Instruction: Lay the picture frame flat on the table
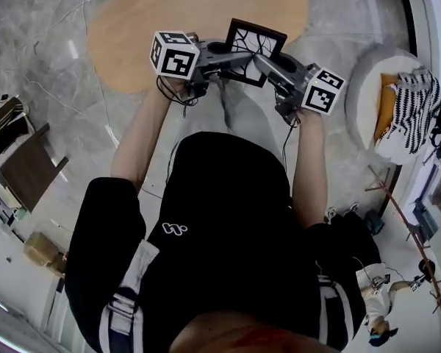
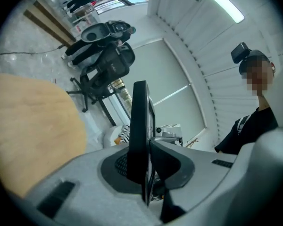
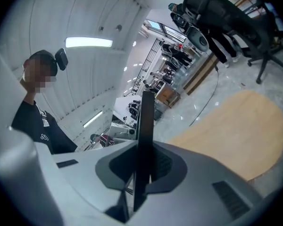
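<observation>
The picture frame (image 1: 256,44) is black, with a white picture crossed by black lines. It hangs in the air over the near edge of the round wooden table (image 1: 198,20), its face tilted up toward the head view. My left gripper (image 1: 234,59) is shut on its lower left edge, and my right gripper (image 1: 267,66) is shut on its lower right edge. In the left gripper view the picture frame (image 2: 140,126) stands edge-on between the pads of the left gripper (image 2: 146,171). The right gripper view shows the picture frame (image 3: 145,121) edge-on in the right gripper (image 3: 142,171).
A white round seat with a striped cloth (image 1: 397,109) stands right of the table. Black office chairs (image 2: 106,55) stand beyond the table (image 2: 28,126). Brown boards (image 1: 29,171) and small items lie on the floor at the left. Cables run across the marble floor (image 1: 51,72).
</observation>
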